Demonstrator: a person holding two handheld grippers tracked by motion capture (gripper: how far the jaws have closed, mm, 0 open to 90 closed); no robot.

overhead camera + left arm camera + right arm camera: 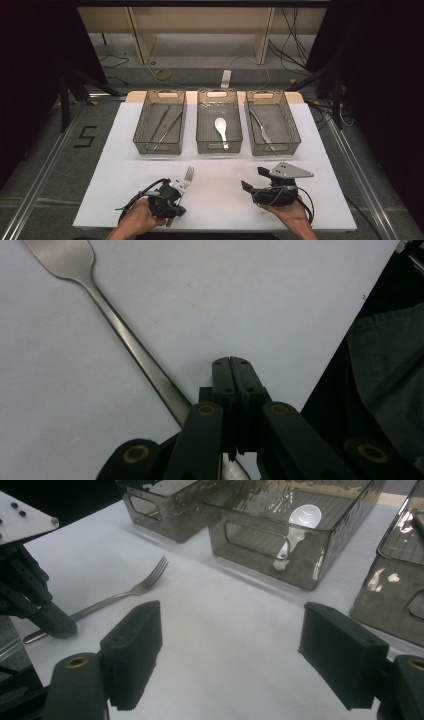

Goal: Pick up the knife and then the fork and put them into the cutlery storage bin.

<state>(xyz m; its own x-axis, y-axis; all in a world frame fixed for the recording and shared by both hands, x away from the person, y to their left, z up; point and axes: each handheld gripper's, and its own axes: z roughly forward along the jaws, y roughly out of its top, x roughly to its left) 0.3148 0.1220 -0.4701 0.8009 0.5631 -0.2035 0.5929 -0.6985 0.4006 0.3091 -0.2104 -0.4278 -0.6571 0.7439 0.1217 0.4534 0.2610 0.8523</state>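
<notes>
White sheet covers the table [125,165], set on a grey floor with shelving and cables beyond. High view: three smoky clear bins stand in a row at the far side; the left bin [160,122] holds long thin utensils, the middle bin [219,122] a white spoon [221,129], the right bin [272,122] a metal utensil. A metal fork [186,178] lies on the sheet near the left front, tines pointing far, handle running under the left claw [172,197], held by the left hand [140,220]. Right claw [252,180], held by the right hand [290,212], sits near the right front, well apart from the fork, with a grey plate on top. Left gripper view: left claw [232,372] jaws together, tips meeting; the fork [120,330] runs slantwise on the sheet, its handle passing under the left jaw arm; whether the pads pinch it cannot be told. Right gripper view: right claw [230,655] jaws wide apart over bare sheet, nothing between them; fork [125,592] lies far left, the other claw's dark tip at its handle end; middle bin [280,530] with spoon [302,517] beyond.
</notes>
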